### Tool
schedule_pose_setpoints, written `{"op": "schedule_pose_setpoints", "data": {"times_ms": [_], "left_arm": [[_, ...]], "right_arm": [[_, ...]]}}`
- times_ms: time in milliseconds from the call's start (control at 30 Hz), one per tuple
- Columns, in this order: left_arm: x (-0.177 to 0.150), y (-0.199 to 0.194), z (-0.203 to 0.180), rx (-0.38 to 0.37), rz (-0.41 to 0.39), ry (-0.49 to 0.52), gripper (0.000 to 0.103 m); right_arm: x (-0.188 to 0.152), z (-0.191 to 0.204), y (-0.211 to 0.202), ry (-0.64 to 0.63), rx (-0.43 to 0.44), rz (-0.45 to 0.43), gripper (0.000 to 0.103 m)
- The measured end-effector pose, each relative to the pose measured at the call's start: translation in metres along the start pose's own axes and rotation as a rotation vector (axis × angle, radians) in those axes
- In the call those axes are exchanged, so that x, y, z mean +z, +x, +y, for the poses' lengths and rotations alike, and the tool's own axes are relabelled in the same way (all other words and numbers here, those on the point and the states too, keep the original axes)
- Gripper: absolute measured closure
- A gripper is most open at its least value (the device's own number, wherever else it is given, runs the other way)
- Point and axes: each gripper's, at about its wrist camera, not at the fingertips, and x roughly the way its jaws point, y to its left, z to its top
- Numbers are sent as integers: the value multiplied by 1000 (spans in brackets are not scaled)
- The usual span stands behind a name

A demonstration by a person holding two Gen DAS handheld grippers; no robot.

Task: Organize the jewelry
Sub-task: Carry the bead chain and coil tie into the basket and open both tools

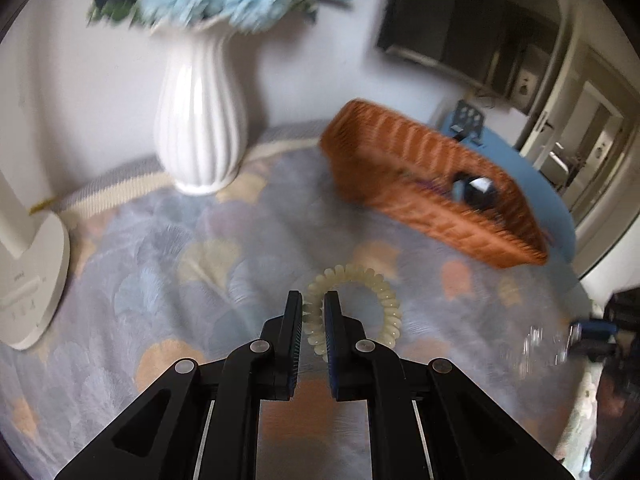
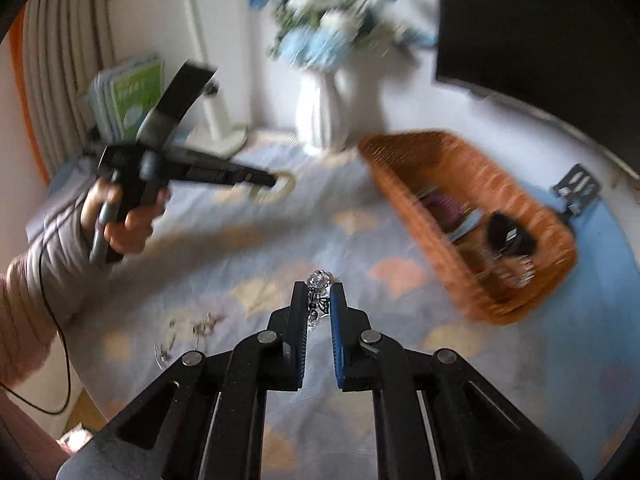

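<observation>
My left gripper is shut on a cream spiral hair tie, gripping its left side and holding it above the patterned cloth. It also shows in the right wrist view, where the left gripper holds it at the left. My right gripper is shut on a crystal bead bracelet with a dark butterfly charm. The orange wicker basket lies ahead to the right; in the right wrist view the basket holds several dark and purple items.
A white ribbed vase with blue flowers stands at the back. A white lamp base is at the left. A small loose piece of jewelry lies on the cloth at the left. A grey clip lies on the blue table.
</observation>
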Motion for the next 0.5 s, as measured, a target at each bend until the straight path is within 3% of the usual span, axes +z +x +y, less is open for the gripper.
{"op": "schedule_pose_setpoints", "data": {"times_ms": [267,400,500], "left_arm": [[61,-19,-52,2,-76,113,92],[95,5,-69,-11,-62,128,92],[113,31,-75,-25,-46,112,92]], "right_arm": [[58,-57,-30,86,-152,-112,91],[90,-95,-6,164,-211,-128,91],[106,-121,26,238,-203,-90,91]]}}
